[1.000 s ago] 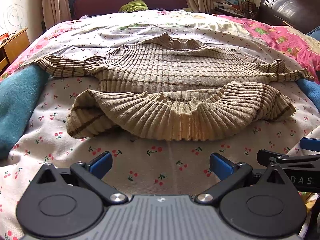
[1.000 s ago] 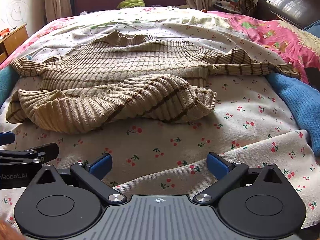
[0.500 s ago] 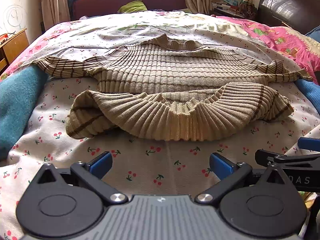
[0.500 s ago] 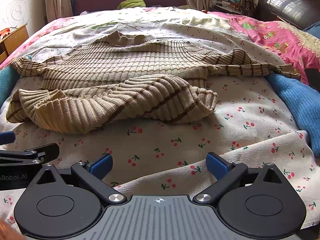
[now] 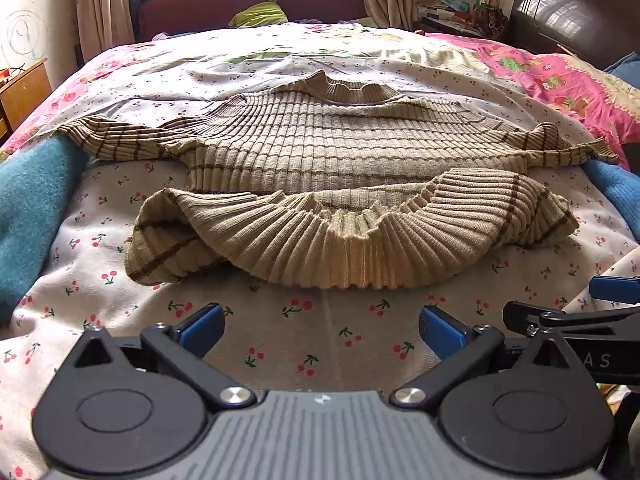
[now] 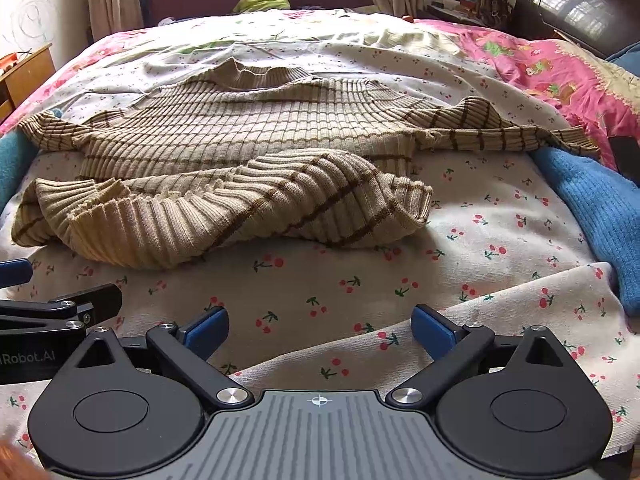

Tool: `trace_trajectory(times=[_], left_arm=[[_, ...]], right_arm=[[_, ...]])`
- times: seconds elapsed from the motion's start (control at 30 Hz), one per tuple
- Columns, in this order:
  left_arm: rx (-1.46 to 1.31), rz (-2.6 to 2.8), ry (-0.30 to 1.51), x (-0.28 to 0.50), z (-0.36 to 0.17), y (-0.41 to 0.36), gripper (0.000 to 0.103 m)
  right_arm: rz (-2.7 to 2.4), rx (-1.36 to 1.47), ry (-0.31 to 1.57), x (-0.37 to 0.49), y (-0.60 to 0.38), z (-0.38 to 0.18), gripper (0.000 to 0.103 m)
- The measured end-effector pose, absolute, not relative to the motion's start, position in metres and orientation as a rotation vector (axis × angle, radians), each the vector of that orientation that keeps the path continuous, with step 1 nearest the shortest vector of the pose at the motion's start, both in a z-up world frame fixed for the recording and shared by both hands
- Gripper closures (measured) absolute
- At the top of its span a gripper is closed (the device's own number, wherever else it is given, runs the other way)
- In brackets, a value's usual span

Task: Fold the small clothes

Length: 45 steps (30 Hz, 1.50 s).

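The bed [image 5: 320, 340] is covered by a white sheet printed with small red cherries. Spread across its middle lies a ribbed beige sweater [image 5: 340, 152] with thin brown stripes, neck toward 12 o'clock, sleeves reaching out to 9 and 3 o'clock, and its lower hem bunched and turned up toward 6 o'clock. A teal blanket [image 5: 28, 208] lies on the bed's edge at 9 o'clock, a blue knit [image 6: 592, 204] at 3 o'clock, and a pink floral quilt [image 5: 560, 80] toward 2 o'clock.
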<state>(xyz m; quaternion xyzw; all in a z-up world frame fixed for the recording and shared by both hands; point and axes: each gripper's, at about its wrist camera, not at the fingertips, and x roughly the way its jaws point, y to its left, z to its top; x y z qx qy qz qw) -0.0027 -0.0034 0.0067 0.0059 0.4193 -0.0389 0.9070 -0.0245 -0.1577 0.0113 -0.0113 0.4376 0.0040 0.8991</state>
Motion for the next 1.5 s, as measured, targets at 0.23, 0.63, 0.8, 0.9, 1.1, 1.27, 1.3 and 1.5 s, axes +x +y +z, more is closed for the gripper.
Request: trace_trajectory(times=[0.23,0.63,0.8,0.9,1.1,1.27,1.3,1.5], left_arm=[[0.011,-0.092,0.875,0.004,0.012,-0.005,0.000],[-0.006,-0.098,0.858,0.010,0.024,-0.004,0.000],[-0.009,-0.100,0.859,0.010,0.024,-0.004,0.000],[-0.010,-0.100,0.859,0.010,0.023,-0.004,0.000],[-0.012,-0.100,0.858,0.011,0.023,-0.004,0.000],[-0.020,-0.102,0.854,0.012,0.023,-0.003,0.000],[-0.022,-0.102,0.853,0.012,0.024,-0.002,0.000],[-0.032,-0.096,0.842,0.013,0.025,0.002,0.000]], right_arm=[[-0.016,-0.013,0.939,-0.018,-0.160,0.018,0.004],[-0.029,0.023,0.953,-0.011,-0.163,0.030,0.004],[-0.028,0.030,0.961,-0.010,-0.164,0.029,0.004],[-0.031,0.024,0.960,-0.010,-0.163,0.029,0.004],[-0.031,0.019,0.959,-0.009,-0.162,0.028,0.004],[-0.028,0.013,0.957,-0.007,-0.160,0.030,0.004],[-0.027,0.013,0.957,-0.006,-0.159,0.030,0.004],[-0.023,0.001,0.952,-0.003,-0.156,0.032,0.004]])
